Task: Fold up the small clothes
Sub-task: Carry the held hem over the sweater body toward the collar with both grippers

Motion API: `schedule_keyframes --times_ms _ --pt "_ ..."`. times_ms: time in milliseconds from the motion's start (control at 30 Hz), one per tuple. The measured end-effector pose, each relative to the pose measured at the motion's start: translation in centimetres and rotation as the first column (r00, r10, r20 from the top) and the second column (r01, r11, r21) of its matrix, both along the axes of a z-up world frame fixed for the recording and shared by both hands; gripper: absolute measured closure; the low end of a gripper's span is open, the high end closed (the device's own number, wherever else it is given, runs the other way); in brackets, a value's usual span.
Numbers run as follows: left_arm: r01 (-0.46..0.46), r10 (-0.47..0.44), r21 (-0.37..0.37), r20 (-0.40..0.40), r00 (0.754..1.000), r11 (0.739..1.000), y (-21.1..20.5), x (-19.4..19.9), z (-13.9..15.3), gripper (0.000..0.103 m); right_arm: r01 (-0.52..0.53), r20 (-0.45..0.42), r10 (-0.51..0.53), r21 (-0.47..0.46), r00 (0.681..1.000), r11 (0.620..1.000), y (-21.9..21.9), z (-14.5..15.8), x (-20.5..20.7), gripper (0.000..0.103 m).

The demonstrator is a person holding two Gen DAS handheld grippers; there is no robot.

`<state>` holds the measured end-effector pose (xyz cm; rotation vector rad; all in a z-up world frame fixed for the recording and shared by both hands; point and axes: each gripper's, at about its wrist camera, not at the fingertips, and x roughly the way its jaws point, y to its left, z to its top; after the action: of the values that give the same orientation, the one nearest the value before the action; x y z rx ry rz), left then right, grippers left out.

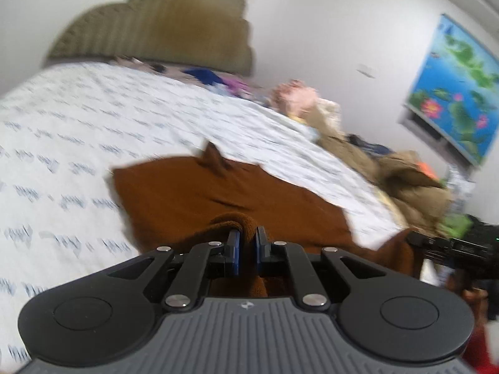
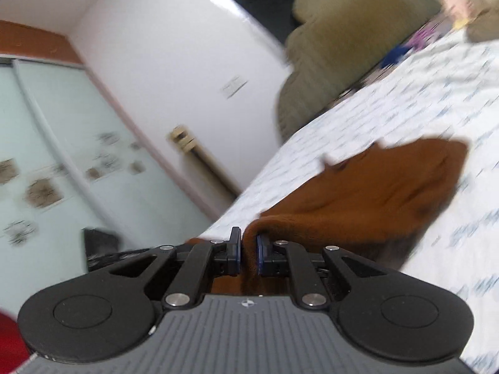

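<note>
Only the left wrist view shows the right gripper (image 1: 414, 238) pinching the brown garment (image 1: 218, 196).

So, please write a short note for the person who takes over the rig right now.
Left tool: shut on the near edge of the brown cloth.
Right tool: shut on the same cloth, at another part of that edge.
The far part of the cloth lies on the white printed bedsheet; the near edge is lifted.
Done: both grips taken.
Left: bring the edge over to make the fold, release, smooth.
</note>
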<state>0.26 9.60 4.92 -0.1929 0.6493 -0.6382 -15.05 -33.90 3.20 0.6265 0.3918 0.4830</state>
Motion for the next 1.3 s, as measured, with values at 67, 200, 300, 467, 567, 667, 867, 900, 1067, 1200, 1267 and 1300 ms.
schedule_keyframes --times_ms 67,200,300,467,567,667,867,900,1067,1200,1267,1300 --pt "-0.059 0.057 0.080 0.022 0.998 0.995 -1.6 1.6 -1.0 0.093 0.114 -0.063 -0.121 -0.103 0.991 0.988 -0.3 -0.5 2.1 0.088" --pt "-0.097 0.101 0.198 -0.010 0.995 0.975 -2.9 4.2 -4.1 0.092 0.238 -0.152 -0.302 -0.336 0.941 0.911 0.2 -2.8 5.3 0.084" --pt "-0.093 0.109 0.193 -0.078 0.991 0.977 -2.2 5.2 -5.6 0.086 0.241 -0.214 -0.318 -0.321 0.924 0.916 0.3 -4.7 4.9 0.070" --pt "-0.127 0.133 0.054 -0.131 0.982 0.991 1.3 3.9 -5.8 0.039 0.245 -0.211 -0.291 -0.218 0.933 0.945 -0.1 -5.2 2.3 0.048" --pt "-0.137 0.141 0.034 -0.123 0.982 0.990 2.5 2.4 -6.0 0.033 0.244 -0.217 -0.285 -0.196 0.934 0.950 -0.2 -5.3 0.5 0.046" --pt "-0.077 0.082 0.045 -0.125 0.989 0.996 2.9 1.0 -6.5 0.033 0.225 -0.253 -0.262 -0.167 0.931 0.960 -0.7 -6.3 0.8 0.046" --pt "0.078 -0.066 0.077 -0.147 0.987 0.994 1.2 -1.0 -8.6 0.034 0.159 -0.303 -0.195 -0.141 0.933 0.977 1.1 -8.6 0.3 0.046" --pt "0.085 -0.071 0.104 -0.131 0.989 0.991 0.5 -1.3 -8.8 0.036 0.146 -0.295 -0.186 -0.155 0.937 0.977 1.7 -8.5 0.5 0.046" --pt "0.112 -0.096 0.163 -0.104 0.990 0.980 -0.8 -2.1 -8.2 0.087 0.107 -0.276 -0.167 -0.221 0.946 0.969 3.5 -7.6 1.6 0.091" --pt "0.093 -0.088 0.164 -0.038 0.995 0.982 0.2 -3.9 -6.2 0.088 0.080 -0.207 -0.112 -0.159 0.972 0.984 3.4 -5.7 0.5 0.091" --pt "0.094 -0.099 0.138 0.026 0.995 0.986 1.0 -5.3 -4.4 0.088 0.063 -0.160 -0.081 -0.117 0.984 0.991 2.8 -4.3 -0.5 0.091" --pt "0.092 -0.100 0.123 0.066 0.993 0.988 1.4 -6.0 -3.3 0.088 0.049 -0.133 -0.062 -0.095 0.989 0.994 2.6 -3.5 -0.9 0.091"
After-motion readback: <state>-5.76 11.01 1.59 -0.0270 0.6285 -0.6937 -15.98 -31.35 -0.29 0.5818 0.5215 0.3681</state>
